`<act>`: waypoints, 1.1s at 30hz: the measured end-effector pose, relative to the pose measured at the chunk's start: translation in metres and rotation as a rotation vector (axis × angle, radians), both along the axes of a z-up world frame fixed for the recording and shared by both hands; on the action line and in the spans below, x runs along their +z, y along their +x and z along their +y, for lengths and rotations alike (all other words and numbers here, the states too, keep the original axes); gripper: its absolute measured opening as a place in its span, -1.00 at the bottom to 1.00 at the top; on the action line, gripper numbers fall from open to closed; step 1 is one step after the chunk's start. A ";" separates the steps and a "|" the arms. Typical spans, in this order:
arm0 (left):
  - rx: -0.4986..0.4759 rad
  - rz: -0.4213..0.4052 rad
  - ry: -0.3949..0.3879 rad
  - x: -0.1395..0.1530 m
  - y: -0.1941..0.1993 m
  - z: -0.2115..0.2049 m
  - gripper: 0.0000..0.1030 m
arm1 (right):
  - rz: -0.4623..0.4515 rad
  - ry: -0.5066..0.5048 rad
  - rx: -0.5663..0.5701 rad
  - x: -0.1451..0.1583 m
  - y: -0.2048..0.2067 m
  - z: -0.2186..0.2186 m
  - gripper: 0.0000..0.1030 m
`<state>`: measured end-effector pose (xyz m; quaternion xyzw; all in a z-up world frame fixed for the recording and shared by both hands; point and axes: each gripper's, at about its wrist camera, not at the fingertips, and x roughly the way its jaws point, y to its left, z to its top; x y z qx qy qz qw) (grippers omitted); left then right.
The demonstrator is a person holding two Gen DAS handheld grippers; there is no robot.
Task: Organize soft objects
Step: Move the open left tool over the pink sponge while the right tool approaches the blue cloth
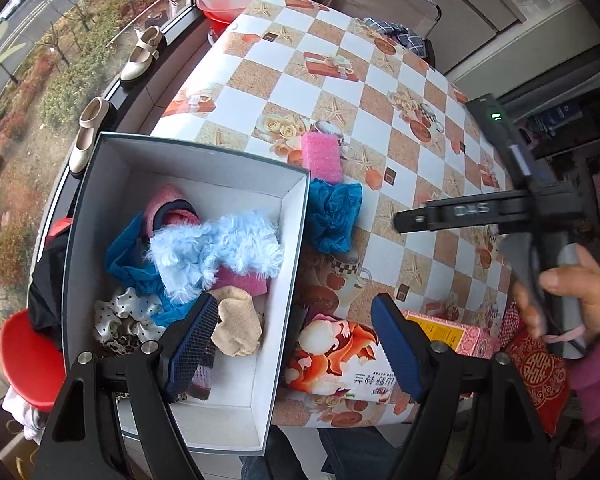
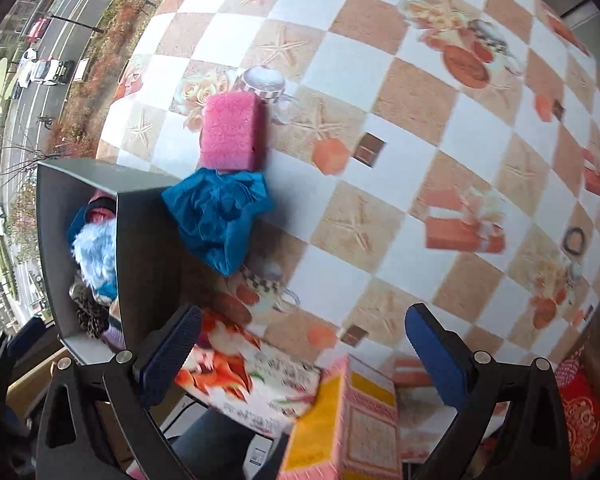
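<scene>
A grey box [image 1: 204, 152] with a white inside stands at the table's left edge and holds several soft items: a light blue fluffy piece [image 1: 216, 252], a beige cloth [image 1: 238, 326], a polka-dot scrunchie [image 1: 120, 314]. The box also shows in the right wrist view [image 2: 140, 240]. Outside it on the table lie a pink sponge [image 1: 322, 156] [image 2: 232, 138] and a crumpled blue cloth [image 1: 332, 216] [image 2: 220, 216]. My left gripper [image 1: 296, 344] is open and empty above the box's near right wall. My right gripper [image 2: 304, 356] is open and empty over the table's near edge; its body shows in the left wrist view [image 1: 480, 214].
A flowered packet [image 1: 340, 356] [image 2: 252, 376] and a pink-and-yellow carton [image 1: 448, 334] [image 2: 348, 416] lie at the near table edge. A checked cloth [image 1: 396, 34] lies at the far edge. Shoes [image 1: 140, 56] stand on the window sill; a red stool [image 1: 28, 356] is at lower left.
</scene>
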<state>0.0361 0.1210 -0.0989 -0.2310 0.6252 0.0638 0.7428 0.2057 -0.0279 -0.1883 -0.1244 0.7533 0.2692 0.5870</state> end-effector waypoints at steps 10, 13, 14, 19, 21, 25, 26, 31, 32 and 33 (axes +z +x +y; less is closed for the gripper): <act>0.068 0.024 0.059 -0.006 0.059 0.007 0.59 | 0.026 -0.152 0.052 -0.095 0.009 0.048 1.00; 0.032 0.025 0.096 -0.017 0.095 -0.010 0.59 | 0.004 -0.212 0.004 -0.094 0.025 0.014 1.00; 0.023 0.030 0.108 -0.023 0.108 -0.017 0.59 | 0.003 -0.234 -0.024 -0.094 0.032 -0.003 1.00; -0.022 0.083 0.194 -0.066 0.168 -0.045 0.59 | 0.055 -0.301 -0.228 -0.102 0.061 -0.108 1.00; -0.025 0.122 0.224 -0.089 0.185 -0.051 0.59 | 0.094 -0.252 -0.298 -0.102 0.064 -0.142 1.00; -0.019 0.205 0.276 -0.128 0.203 -0.055 0.59 | 0.089 -0.089 -0.369 -0.088 0.062 -0.172 1.00; -0.016 0.225 0.289 -0.135 0.204 -0.056 0.59 | 0.082 -0.056 -0.375 -0.084 0.060 -0.174 1.00; 0.032 0.259 0.272 -0.156 0.206 -0.050 0.59 | 0.009 0.048 -0.306 -0.070 0.051 -0.158 1.00; 0.035 0.265 0.263 -0.160 0.207 -0.050 0.59 | -0.001 0.052 -0.279 -0.072 0.047 -0.150 1.00; 0.039 0.269 0.256 -0.162 0.208 -0.049 0.59 | -0.012 0.052 -0.253 -0.073 0.045 -0.143 1.00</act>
